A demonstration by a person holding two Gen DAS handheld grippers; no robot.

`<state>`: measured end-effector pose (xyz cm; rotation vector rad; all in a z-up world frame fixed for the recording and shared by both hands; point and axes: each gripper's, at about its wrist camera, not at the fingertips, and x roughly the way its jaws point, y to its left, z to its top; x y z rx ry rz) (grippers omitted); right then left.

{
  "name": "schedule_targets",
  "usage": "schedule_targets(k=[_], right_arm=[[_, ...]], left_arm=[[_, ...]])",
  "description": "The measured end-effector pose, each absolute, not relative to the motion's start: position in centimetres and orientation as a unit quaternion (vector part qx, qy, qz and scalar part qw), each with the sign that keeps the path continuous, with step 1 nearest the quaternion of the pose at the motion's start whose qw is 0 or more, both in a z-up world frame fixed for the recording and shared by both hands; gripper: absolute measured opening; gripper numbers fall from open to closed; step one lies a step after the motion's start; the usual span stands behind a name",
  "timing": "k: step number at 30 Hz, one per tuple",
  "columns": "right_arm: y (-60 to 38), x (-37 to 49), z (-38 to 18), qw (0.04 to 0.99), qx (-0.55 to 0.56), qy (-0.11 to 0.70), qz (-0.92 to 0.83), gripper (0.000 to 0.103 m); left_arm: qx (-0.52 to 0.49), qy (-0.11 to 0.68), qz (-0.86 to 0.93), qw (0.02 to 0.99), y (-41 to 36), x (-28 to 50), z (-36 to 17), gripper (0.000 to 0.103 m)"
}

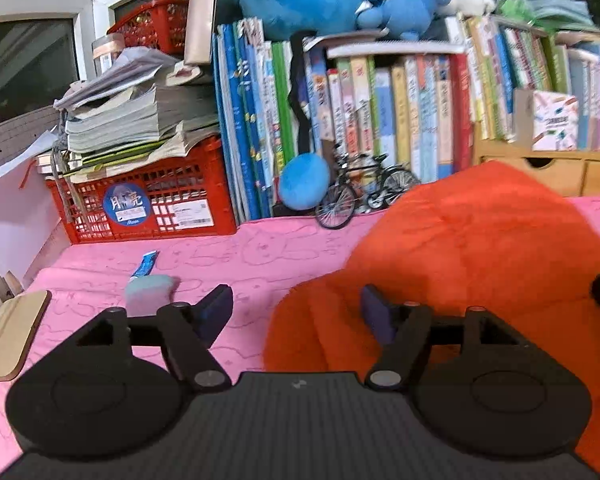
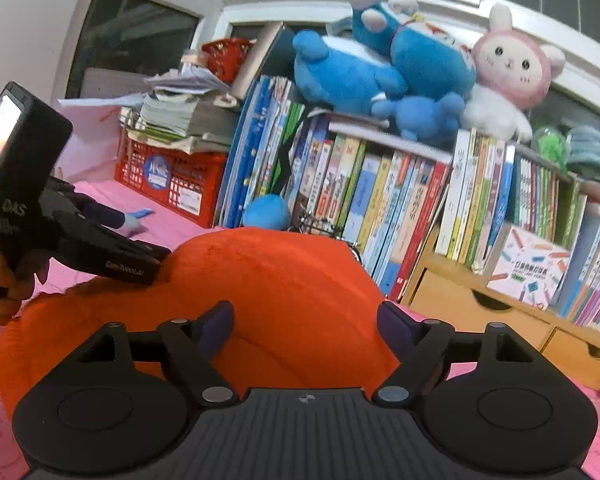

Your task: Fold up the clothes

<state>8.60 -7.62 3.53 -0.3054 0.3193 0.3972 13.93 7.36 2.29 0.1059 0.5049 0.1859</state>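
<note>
Orange fleece garment lies heaped on the pink sheet, its right edge cut off. Left tool gapes, released, one finger over bare sheet. Right tool gapes above the heap, gripping nothing (only its view shows a hand).

One orange garment lies heaped just ahead of the right tool, and its edge reaches between the fingers of the left tool. Two tools in all. Two red crates, one stacked higher. One toy bicycle beyond. One pink plush rabbit. One blue ball. One blue tube ahead-left.
</note>
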Motion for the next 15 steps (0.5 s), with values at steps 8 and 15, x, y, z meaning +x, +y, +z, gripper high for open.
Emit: schedule_targets(k=[8, 15], right_arm=[[-8.4, 6.3, 5.3, 0.958, -0.156, 0.143, 0.193, 0.085], [-9.3, 4.0, 5.9, 0.958, -0.147, 0.147, 0.196, 0.09]], left_arm=[[0.051, 0.242, 0.073, 0.966, 6.4, 11.8, 4.2, 0.077], [0.004, 0.27, 0.034, 0.962, 5.6, 8.3, 4.5, 0.099]])
